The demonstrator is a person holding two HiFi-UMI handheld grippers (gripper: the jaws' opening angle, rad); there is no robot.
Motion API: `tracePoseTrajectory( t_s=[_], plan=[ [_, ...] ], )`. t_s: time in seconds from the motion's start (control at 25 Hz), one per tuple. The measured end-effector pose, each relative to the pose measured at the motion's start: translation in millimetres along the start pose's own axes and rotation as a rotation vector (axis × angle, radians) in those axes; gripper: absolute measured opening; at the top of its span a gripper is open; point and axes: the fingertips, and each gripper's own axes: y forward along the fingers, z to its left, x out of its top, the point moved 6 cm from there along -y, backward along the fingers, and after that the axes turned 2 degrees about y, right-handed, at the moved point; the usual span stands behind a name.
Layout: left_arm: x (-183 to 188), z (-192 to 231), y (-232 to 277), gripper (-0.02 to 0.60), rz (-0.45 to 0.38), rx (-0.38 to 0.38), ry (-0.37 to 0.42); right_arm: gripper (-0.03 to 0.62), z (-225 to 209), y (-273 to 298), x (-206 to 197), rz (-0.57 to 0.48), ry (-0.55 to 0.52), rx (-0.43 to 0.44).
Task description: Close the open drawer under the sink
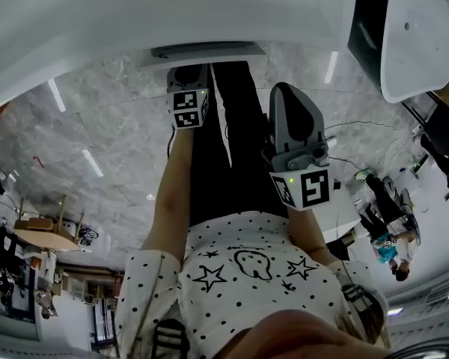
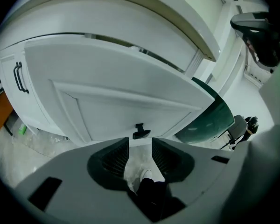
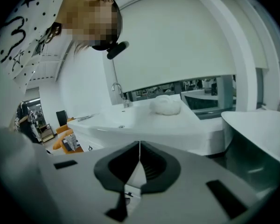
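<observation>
left claw (image 2: 140, 144) spread, empty, facing the black handle (image 2: 139, 132) on the drawer front (image 2: 130, 94); best to push squarely there. right claw (image 3: 139, 148) pressed together.

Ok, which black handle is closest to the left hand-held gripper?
The small black handle on the white panelled drawer front, just ahead of the open left hand-held gripper. The long black bar handle sits far off at left.

The white drawer front (image 2: 130, 101) is showing a smooth, satin finish. The grey veined, marble-like floor (image 1: 97, 126) is gleaming glossy, while the left tongs (image 2: 140, 147) are looking matt grey plastic, pads (image 2: 114, 160) ribbed.
</observation>
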Motion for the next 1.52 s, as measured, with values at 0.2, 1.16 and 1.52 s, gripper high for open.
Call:
tracePoseTrajectory(
  t_s=[0.2,1.16,1.52],
  plan=[
    [9,-4,12,0.138,-0.026,-0.009,-0.011,0.015,11,8,-17,0.026,0.036,-0.012],
    [17,-2,20,0.14,-0.004,0.063,-0.05,0.015,11,12,-28,0.063,0.061,-0.032],
    [18,-3,21,0.14,0.003,0.059,-0.045,0.015,6,14,-29,0.081,0.053,-0.049]
  ],
)
